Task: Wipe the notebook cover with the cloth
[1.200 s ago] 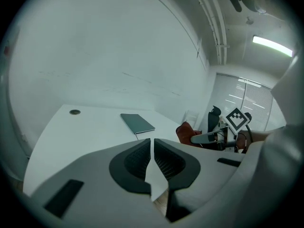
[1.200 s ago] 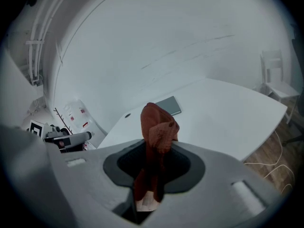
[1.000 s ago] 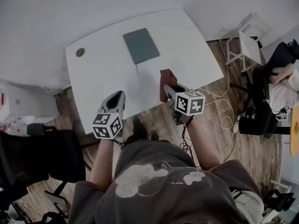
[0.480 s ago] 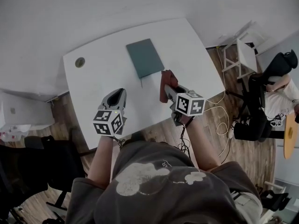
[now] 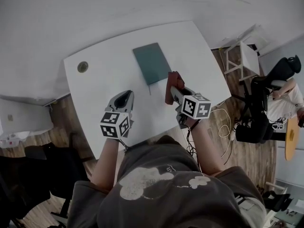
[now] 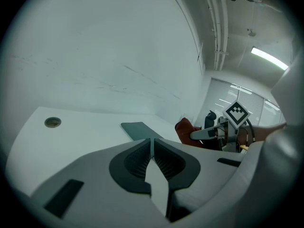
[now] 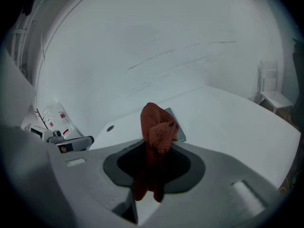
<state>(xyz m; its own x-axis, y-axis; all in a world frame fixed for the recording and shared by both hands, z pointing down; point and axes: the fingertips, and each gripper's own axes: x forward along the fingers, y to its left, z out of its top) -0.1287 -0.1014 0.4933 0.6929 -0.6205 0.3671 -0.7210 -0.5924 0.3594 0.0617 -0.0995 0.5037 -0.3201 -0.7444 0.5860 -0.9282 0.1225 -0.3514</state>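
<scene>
A dark teal notebook (image 5: 152,62) lies flat on the white table (image 5: 109,80), toward its far side. My right gripper (image 5: 174,84) is shut on a rust-red cloth (image 5: 171,86) that hangs bunched from its jaws, just short of the notebook's near right corner. The right gripper view shows the cloth (image 7: 155,141) standing up between the jaws, with the notebook (image 7: 176,127) behind it. My left gripper (image 5: 124,98) hovers over the table's near left part, jaws shut with nothing between them. Its own view shows the notebook (image 6: 140,130) ahead and the right gripper (image 6: 209,133) with the cloth (image 6: 186,129).
A round grommet (image 5: 82,67) sits in the table's far left corner. A white stool (image 5: 244,56) and office chairs (image 5: 266,108) stand to the right, with cables (image 5: 223,122) on the wooden floor. A pale wall lies beyond the table.
Both grippers have moved forward over the table, and the right one with the cloth now sits closer to the notebook. The head view has shifted slightly.
</scene>
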